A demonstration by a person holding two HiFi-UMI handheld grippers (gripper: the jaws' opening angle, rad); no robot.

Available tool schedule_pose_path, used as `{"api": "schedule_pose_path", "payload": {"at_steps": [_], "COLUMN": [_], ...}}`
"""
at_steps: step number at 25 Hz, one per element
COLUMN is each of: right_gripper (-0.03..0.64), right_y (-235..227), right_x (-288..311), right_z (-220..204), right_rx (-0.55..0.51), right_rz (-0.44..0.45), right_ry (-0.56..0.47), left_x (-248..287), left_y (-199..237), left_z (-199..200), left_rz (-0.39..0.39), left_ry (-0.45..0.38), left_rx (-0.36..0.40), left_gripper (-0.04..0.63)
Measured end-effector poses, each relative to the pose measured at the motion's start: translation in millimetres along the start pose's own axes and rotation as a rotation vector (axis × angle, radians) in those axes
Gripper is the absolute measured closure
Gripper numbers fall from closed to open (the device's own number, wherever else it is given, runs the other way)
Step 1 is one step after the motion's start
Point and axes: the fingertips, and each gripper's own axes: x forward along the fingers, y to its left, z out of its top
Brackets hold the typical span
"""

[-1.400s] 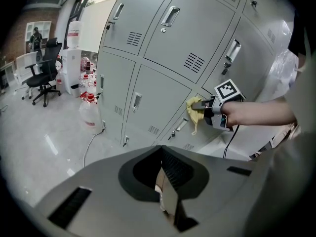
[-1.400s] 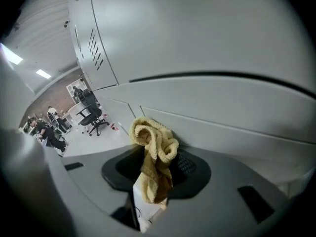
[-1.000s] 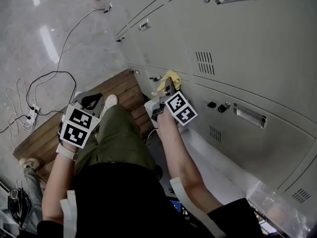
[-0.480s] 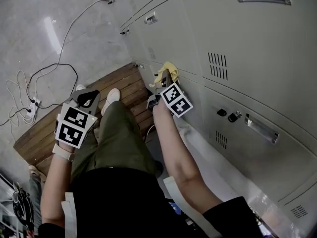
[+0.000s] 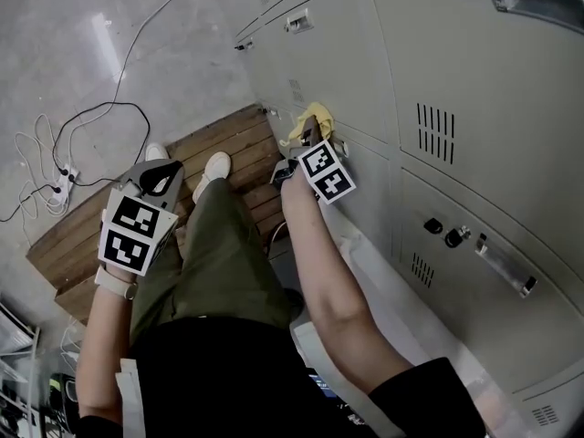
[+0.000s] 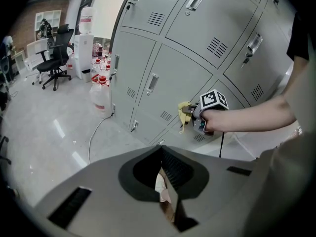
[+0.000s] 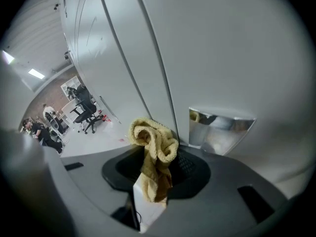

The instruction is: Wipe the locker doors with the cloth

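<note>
- The right gripper [image 5: 309,142] is clamped on the yellow cloth [image 5: 315,119], with its tip pointed at the grey lockers [image 5: 474,71].
- In the right gripper view, the cloth [image 7: 154,154] stands up from between the closed jaws. Its top is a loose bunch and a short tail hangs below the pinch.
- That bunch is right up at a locker door, just left of a recessed metal handle [image 7: 219,127] and near the seam between two doors. I cannot tell whether it actually presses on the metal.
- From the left gripper view, the cloth [image 6: 184,113] sits between the right gripper [image 6: 193,113] and a low locker door, with the person's bare forearm reaching in from the side away from the lockers.
- The left gripper [image 5: 157,179] hangs well away from the lockers, out past the person's olive trouser leg.
- Its jaws are drawn close, with only a thin slit between them, and nothing is gripped there [image 6: 165,201].
- A wooden pallet [image 5: 214,144] lies on the floor at the foot of the lockers, and a white shoe [image 5: 217,164] stands on it.
- Cables [image 5: 55,144] trail over the shiny floor farther out from the lockers.
</note>
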Motion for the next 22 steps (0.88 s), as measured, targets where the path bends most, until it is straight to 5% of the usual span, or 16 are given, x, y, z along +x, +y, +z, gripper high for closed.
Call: {"api": "schedule_pose_path", "payload": {"at_steps": [22], "right_gripper": [0.480], "right_y": [-14], "right_x": [66], "right_z": [-51], "right_rx": [0.055], "right_rz": [-0.078], "right_ry": [-0.046], "left_x": [7], "left_y": [17], "left_z": [-63], "left_rz": [0.015], "left_ry": [0.067], "left_rx": [-0.054], "left_gripper": [0.586]}}
